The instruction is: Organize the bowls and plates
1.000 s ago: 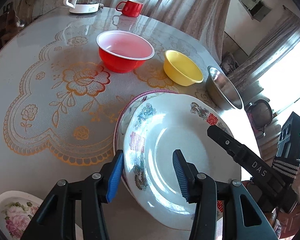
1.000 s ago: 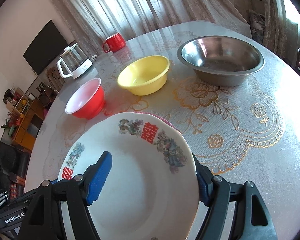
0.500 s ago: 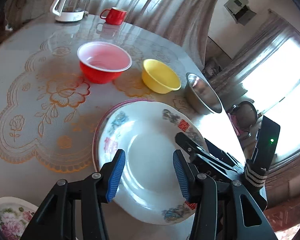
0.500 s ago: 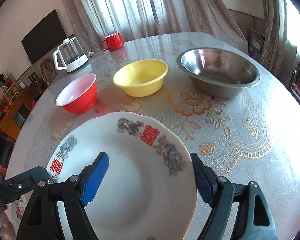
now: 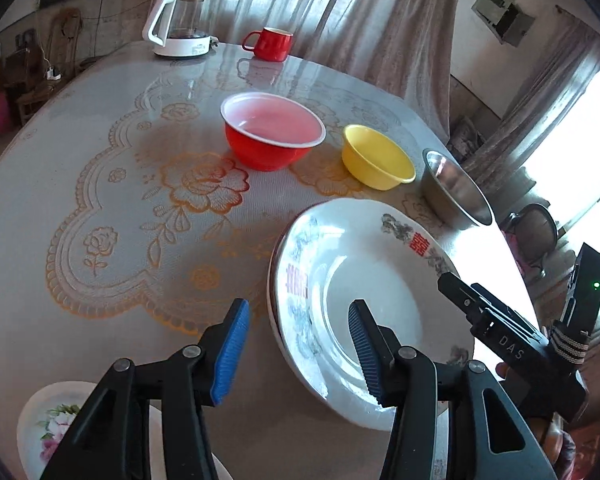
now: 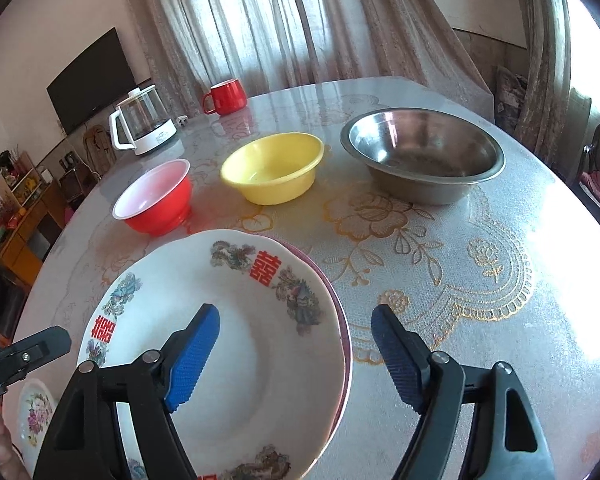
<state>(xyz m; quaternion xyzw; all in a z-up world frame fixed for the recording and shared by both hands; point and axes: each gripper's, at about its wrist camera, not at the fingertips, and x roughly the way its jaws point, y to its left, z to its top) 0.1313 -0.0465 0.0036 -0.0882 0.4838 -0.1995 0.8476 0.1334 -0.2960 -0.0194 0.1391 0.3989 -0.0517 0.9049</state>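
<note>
White plate (image 6: 236, 344) sits stacked on a pink-rimmed one near table (image 6: 540, 280) edge; that's done. Left gripper (image 5: 298, 350) & right gripper (image 6: 296, 354) both spread wide, holding nothing. Red bowl (image 6: 156, 200), yellow bowl (image 6: 274, 172), steel bowl (image 6: 422, 156) farther back, unstacked; floral plate (image 5: 48, 424) apart at near left.

A: Count, working out from the big white plate (image 6: 228, 352)?

B: Bowls: 3. Red (image 6: 156, 200), yellow (image 6: 274, 172), steel (image 6: 422, 156), all beyond it.

A: Plates?

B: 3. That one, a pink-rimmed one (image 6: 338, 308) under it, a floral one (image 6: 34, 412) near its left.

A: Rest?

B: 1 red mug (image 6: 226, 96), 1 kettle (image 6: 142, 128), far side.
</note>
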